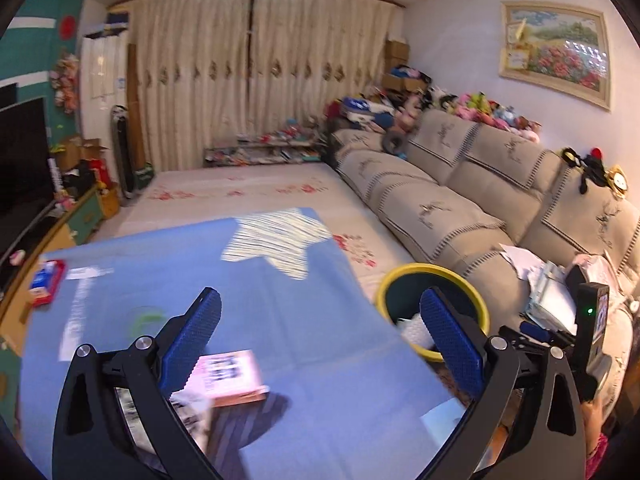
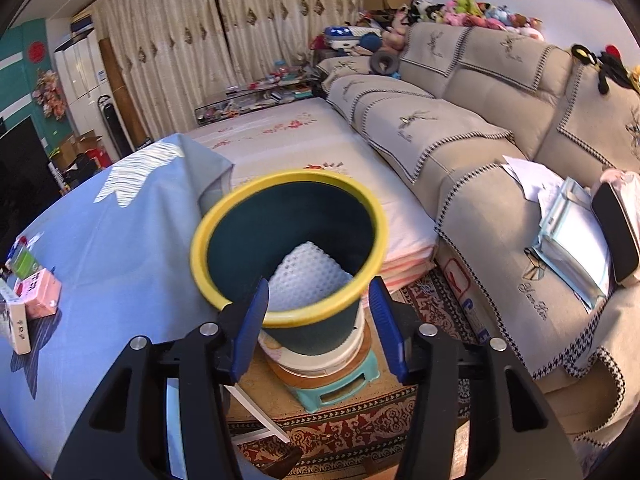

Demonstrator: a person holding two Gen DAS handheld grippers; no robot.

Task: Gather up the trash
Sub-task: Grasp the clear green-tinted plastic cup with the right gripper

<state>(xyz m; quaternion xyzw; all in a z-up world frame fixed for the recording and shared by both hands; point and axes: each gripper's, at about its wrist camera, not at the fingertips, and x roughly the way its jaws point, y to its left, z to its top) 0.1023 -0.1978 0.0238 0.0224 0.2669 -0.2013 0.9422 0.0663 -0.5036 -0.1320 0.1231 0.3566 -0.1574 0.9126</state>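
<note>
My left gripper [image 1: 321,295] hangs wide open above the blue-clothed table [image 1: 304,320], with nothing between its fingers. Below it lie a pink box [image 1: 232,372] and a blurred crumpled item [image 1: 192,412]. A red and blue pack [image 1: 46,283] sits at the table's left edge. The dark bin with a yellow rim [image 1: 400,276] stands off the table's right side and holds a white foam net [image 1: 412,330]. My right gripper [image 2: 319,283] is at the bin [image 2: 224,216], straddling its near wall. The left pad overlaps the rim; a gap shows at the right pad. The foam net [image 2: 308,280] lies inside.
The bin rests on a round base atop a teal stool [image 2: 340,388] over a patterned rug [image 2: 360,424]. A beige sofa [image 2: 480,152] with papers [image 2: 568,240] runs along the right. A pink pack [image 2: 40,294] and a white box [image 2: 18,324] sit on the table.
</note>
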